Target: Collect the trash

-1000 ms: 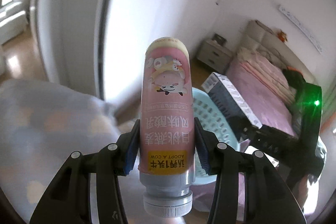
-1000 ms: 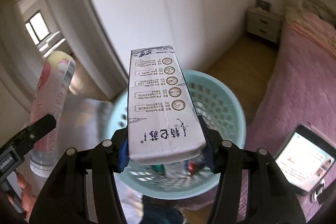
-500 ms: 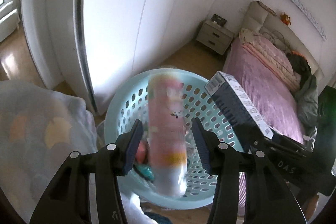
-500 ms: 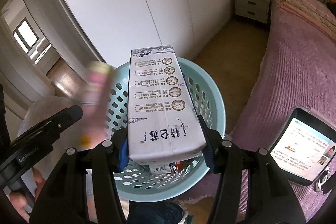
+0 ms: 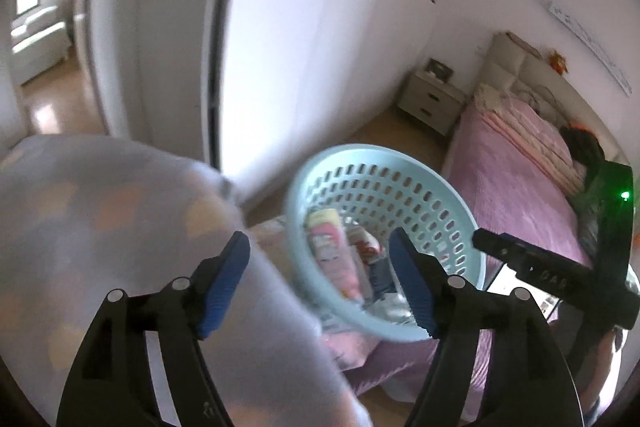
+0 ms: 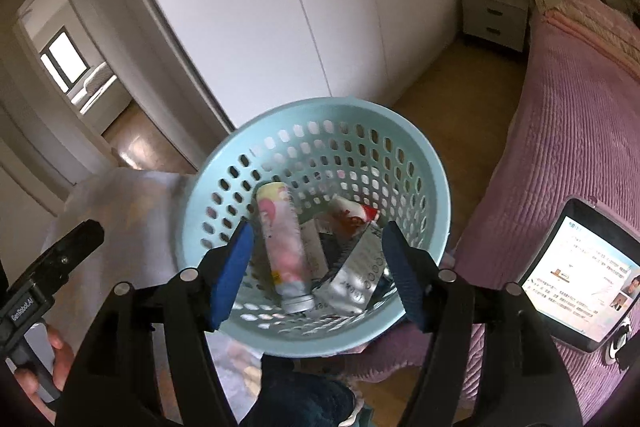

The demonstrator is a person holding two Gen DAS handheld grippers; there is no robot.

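Both the left hand-held gripper [image 5: 320, 281] and right hand-held gripper [image 6: 316, 269] are opening, empty, above the basket [image 6: 432, 163]; inside it, the pink bottle [image 6: 284, 251] looks light, stiff, slippery, best gripped mid-body.

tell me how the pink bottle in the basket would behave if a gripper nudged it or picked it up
The pink bottle is round and lies on its side, so a nudge would probably roll it, though the carton beside it may stop it. Its smooth printed wrap looks slippery. It probably lifts light if empty, though its contents cannot be seen. The basket wall would contain it.
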